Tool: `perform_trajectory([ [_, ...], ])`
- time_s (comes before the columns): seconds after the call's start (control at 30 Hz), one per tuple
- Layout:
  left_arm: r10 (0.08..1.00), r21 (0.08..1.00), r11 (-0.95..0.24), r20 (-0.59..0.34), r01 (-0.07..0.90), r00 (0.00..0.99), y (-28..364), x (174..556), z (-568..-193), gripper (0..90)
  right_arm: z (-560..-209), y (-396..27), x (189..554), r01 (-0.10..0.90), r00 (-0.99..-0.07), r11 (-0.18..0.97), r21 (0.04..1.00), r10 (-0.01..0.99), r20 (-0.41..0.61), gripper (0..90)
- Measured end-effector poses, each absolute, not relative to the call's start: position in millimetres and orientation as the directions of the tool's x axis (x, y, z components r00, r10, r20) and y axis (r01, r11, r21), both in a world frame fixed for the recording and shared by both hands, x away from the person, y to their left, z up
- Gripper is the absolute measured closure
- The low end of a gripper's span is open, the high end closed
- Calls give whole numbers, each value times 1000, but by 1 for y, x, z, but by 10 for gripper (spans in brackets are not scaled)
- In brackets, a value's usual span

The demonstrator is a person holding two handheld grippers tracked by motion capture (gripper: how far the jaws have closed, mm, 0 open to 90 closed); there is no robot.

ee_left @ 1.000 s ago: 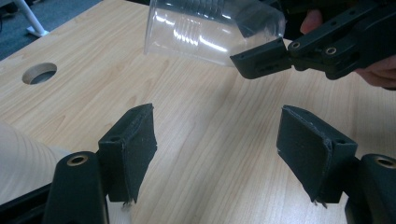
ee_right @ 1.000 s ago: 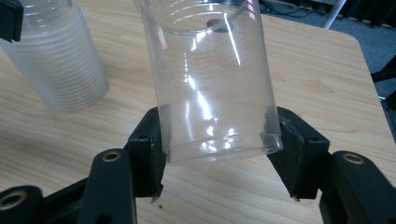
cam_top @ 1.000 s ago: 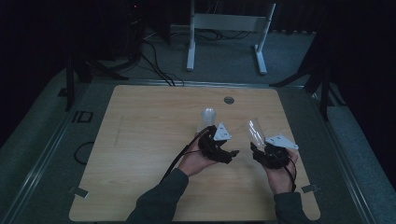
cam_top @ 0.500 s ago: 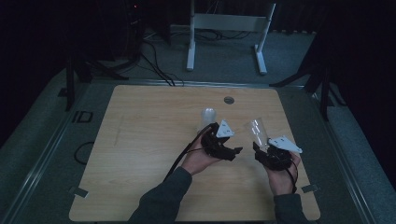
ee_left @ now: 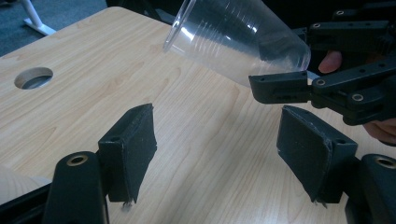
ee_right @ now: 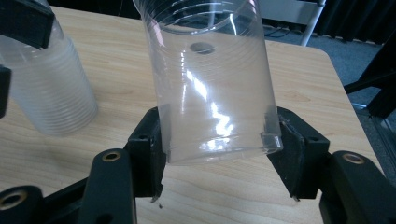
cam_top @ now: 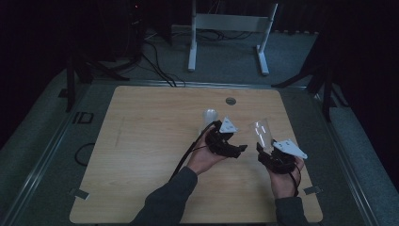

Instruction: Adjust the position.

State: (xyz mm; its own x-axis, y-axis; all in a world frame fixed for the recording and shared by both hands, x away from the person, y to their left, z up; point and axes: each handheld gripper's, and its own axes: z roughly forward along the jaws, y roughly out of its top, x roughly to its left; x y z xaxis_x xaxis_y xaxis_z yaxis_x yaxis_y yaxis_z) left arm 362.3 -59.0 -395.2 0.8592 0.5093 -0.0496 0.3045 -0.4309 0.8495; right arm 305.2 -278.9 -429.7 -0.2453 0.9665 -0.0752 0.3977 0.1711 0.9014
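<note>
Change: left hand-held gripper [cam_top: 225,141] has shifted slightly; clear cup [cam_top: 261,133] unmoved.
Cup: thin, light, crushable; clamped at base by right hand-held gripper [ee_right: 217,154], tilted above surface [cam_top: 141,141].
Grip: base wall, gentle.
Left jaws: apart, empty.
Stack [ee_right: 46,88]: standing nearby.

I see my right gripper [cam_top: 264,147] gripping a clear cup [cam_top: 261,132] | my left gripper [cam_top: 225,141] beside a cup stack [cam_top: 209,116] | wooden table [cam_top: 141,141] underneath
</note>
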Motion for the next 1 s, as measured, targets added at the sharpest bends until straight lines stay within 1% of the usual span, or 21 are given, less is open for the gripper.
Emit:
perform_trajectory([
  [0.27,512,850,-430,-50,306,858,-65,363,-391,271,-427,-278,301,347,-235,166,923,968,-86,418],
  [0.43,510,858,-392,-98,332,855,-67,367,-386,270,-426,-277,298,329,-231,165,930,969,-91,418],
  [0.73,506,860,-355,-153,366,849,-73,373,-384,269,-424,-274,294,293,-230,176,940,967,-109,417],
  [1.0,504,860,-350,-162,372,848,-79,374,-379,223,-422,-272,292,270,-227,165,949,968,-104,417],
])
